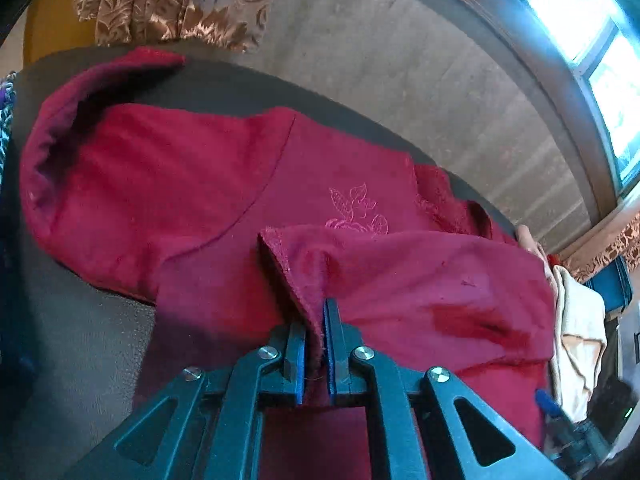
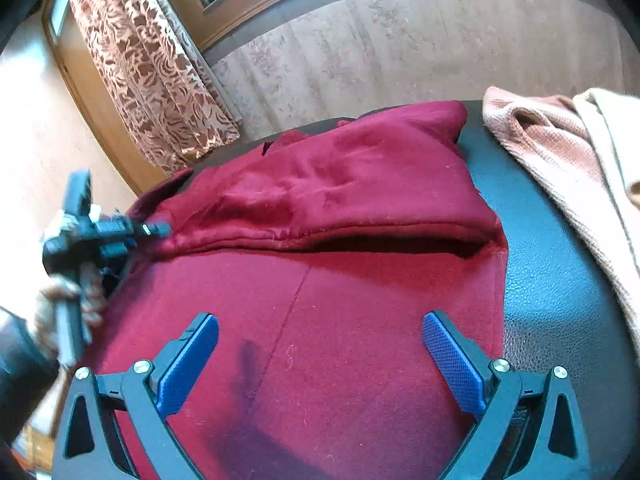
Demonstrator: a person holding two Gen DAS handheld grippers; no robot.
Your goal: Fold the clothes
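A dark red garment [image 1: 168, 184] with a pink embroidered flower [image 1: 356, 212] lies spread over a black padded surface [image 1: 72, 344]. My left gripper [image 1: 316, 320] is shut on a raised fold of its edge, the cloth pinched between the blue pads. In the right wrist view the same red garment [image 2: 352, 320] fills the middle, with one part folded over across it [image 2: 320, 196]. My right gripper [image 2: 320, 344] hovers open just above the flat red cloth, nothing between its fingers. The left gripper [image 2: 152, 230] shows at the garment's left edge, held by a hand [image 2: 52, 304].
A beige and pink knitted cloth [image 2: 560, 152] lies piled at the right of the black surface [image 2: 560, 280]. A patterned brown curtain [image 2: 140, 72] hangs behind, beside a grey wall [image 2: 400, 40] and a window [image 1: 592, 32]. A cream cloth [image 1: 576, 320] lies at the right.
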